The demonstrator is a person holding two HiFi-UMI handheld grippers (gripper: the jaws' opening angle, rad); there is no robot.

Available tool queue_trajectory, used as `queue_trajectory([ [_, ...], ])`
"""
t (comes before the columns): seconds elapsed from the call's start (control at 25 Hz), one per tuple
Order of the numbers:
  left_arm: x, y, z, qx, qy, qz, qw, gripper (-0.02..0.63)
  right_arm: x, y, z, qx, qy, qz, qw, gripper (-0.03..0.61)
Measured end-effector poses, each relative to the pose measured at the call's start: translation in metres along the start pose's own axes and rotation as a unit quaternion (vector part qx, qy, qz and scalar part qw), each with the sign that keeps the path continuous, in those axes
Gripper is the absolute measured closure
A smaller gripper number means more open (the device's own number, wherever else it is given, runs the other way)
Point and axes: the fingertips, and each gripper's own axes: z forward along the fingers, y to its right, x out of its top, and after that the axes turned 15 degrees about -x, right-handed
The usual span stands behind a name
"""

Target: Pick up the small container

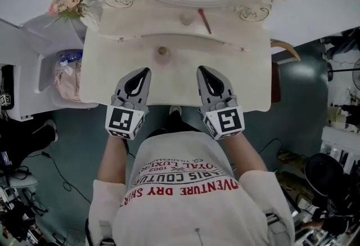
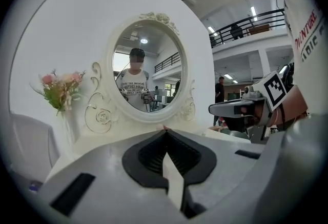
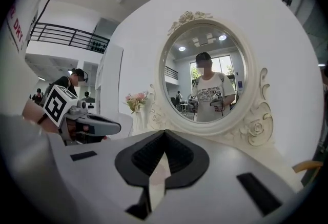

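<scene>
just ahead of the left tool [image 1: 145,72], small container [image 1: 162,52] on the vanity [image 1: 239,79]

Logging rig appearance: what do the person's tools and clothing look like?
The left tool and right tool match: grey tapered shells, black ribbed pads, a white cube with black square markers. The T-shirt is white, short-sleeved, with red-and-black lettering.

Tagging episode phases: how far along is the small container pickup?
Done: nothing. The small round beige container stands untouched on the cream dressing table. In hand: nothing; the left gripper and right gripper are over the table's near edge, jaws shut and empty. Left: reach in, open the jaws, grasp, lift.
</scene>
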Motion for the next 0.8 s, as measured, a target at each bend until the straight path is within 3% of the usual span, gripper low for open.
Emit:
queue_trajectory([
  [0.32, -0.031, -0.034, 0.062, -0.006, 0.01, 0.003, 0.9999, 0.602, -0.036, 0.019, 0.07, 0.043, -0.01, -0.022, 0.999, 0.58],
  [0.44, -0.054, -0.04, 0.079, -0.013, -0.008, -0.016, 0.9997, 0.489, -0.053, 0.02, 0.085, 0.057, -0.024, -0.021, 0.998, 0.58],
  [0.68, -0.092, -0.054, 0.103, -0.016, -0.054, -0.025, 0.9981, 0.394, -0.081, 0.022, 0.105, 0.064, -0.05, -0.016, 0.997, 0.58],
  [0.8, -0.11, -0.06, 0.115, -0.019, -0.08, -0.032, 0.9961, 0.383, -0.094, 0.025, 0.112, 0.058, -0.065, -0.012, 0.996, 0.58],
])
